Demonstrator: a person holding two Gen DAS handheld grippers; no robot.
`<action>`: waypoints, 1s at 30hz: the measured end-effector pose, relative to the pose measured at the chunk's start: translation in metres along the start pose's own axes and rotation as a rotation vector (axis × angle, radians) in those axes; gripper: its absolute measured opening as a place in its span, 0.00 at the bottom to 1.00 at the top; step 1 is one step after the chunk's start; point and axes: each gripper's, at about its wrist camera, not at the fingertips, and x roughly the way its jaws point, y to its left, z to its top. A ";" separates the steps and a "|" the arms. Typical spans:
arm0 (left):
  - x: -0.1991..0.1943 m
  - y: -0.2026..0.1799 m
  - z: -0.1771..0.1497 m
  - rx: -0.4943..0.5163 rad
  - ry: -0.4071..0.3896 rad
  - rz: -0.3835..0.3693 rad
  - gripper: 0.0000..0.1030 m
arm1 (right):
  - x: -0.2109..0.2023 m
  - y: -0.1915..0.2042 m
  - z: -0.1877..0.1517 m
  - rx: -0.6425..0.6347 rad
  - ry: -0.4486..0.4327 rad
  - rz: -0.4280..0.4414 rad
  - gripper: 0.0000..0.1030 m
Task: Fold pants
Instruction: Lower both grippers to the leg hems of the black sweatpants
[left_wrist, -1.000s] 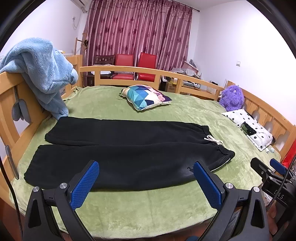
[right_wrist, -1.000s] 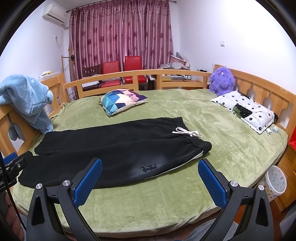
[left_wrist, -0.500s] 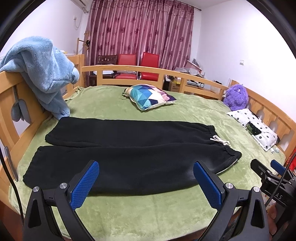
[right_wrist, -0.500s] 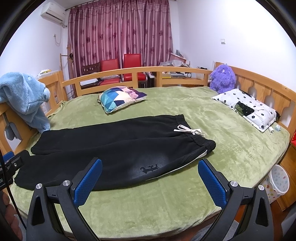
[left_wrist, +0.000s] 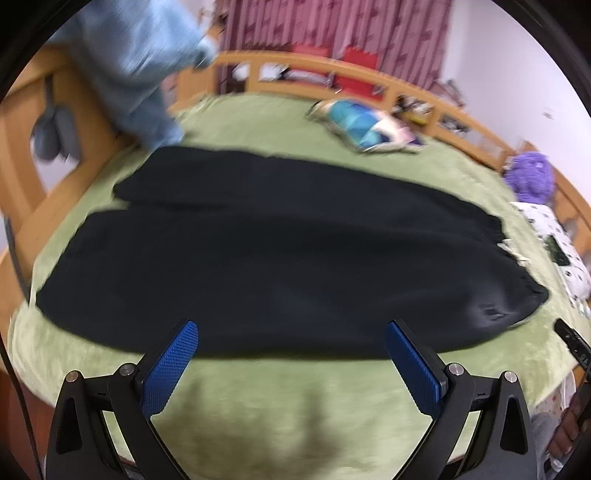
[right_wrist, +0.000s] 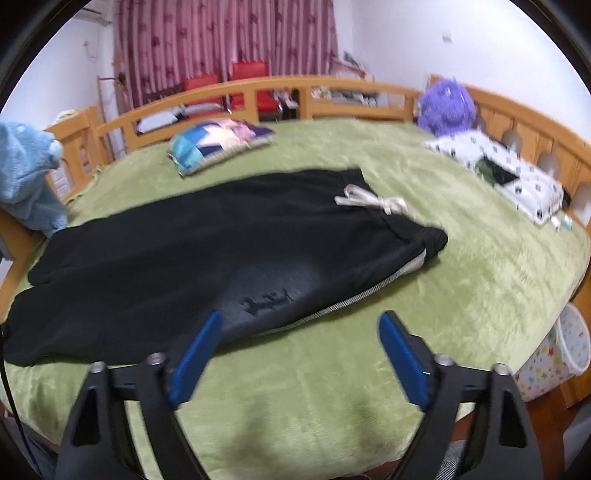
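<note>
- Writing: none can be read anywhere; the only mark is a small dark embroidered figure (right_wrist: 266, 301) on the near leg of the pants, below the waistband, too blurred to make out as letters
- Pants (left_wrist: 280, 258), black, lie spread flat across the green blanket (right_wrist: 461, 280) on the bed, legs running left and waistband at the right; a white drawstring (right_wrist: 373, 201) is tied in a bow at the waist, and a striped grey lining shows along the near hem by the waistband
- Left gripper (left_wrist: 291, 339) has its blue pads (left_wrist: 168, 373) spread wide with only blanket and the near edge of the pants seen through the gap; nothing is held and the pads touch no cloth
- Right gripper (right_wrist: 299, 332) has its jaws closing but still well apart; the left pad (right_wrist: 195, 354) overlaps the near edge of the pants in the view, and whether it touches the cloth cannot be told; nothing is pinched between the pads
- Patchwork cushion (right_wrist: 218, 142) lies on the far side of the bed beyond the pants, well apart from them
- Blue fleece garment (left_wrist: 147, 62) hangs over the wooden bed rail (left_wrist: 29, 122) at the far left, its lower end just beside the far leg cuff
- Purple plush toy (right_wrist: 448, 105) sits at the far right against the rail, with a white spotted pillow (right_wrist: 517, 181) near it
- White star-printed bin (right_wrist: 561, 350) stands on the floor at the right, beside the bed
</note>
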 end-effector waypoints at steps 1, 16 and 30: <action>0.008 0.010 -0.002 -0.027 0.021 0.015 0.99 | 0.012 -0.008 -0.001 0.014 0.018 -0.002 0.77; 0.084 0.116 -0.031 -0.425 0.103 -0.059 0.98 | 0.121 -0.057 0.001 0.213 0.165 0.067 0.77; 0.105 0.102 -0.024 -0.410 0.017 0.075 0.77 | 0.151 -0.029 -0.012 0.132 0.114 0.096 0.27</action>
